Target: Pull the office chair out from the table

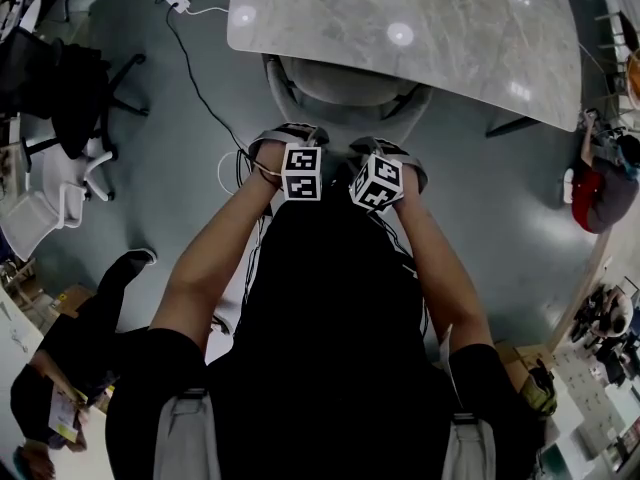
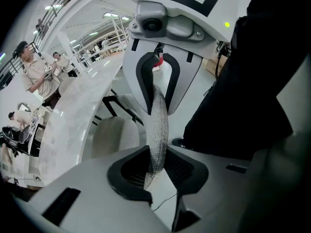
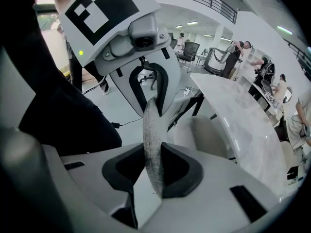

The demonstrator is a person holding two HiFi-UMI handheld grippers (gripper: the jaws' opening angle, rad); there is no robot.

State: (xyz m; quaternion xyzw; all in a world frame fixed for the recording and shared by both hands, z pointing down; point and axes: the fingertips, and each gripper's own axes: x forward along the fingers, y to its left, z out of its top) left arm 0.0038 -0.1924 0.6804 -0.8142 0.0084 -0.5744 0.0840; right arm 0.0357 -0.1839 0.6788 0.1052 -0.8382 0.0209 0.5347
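Left gripper and right gripper each pinch the mesh top rim of the office chair, side by side along it. Its seat lies ahead, tucked under the table; the pull likely runs straight back toward the person.

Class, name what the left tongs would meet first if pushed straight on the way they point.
The chair's mesh backrest edge, already pinched in the left tongs; beyond it, probably the seat.
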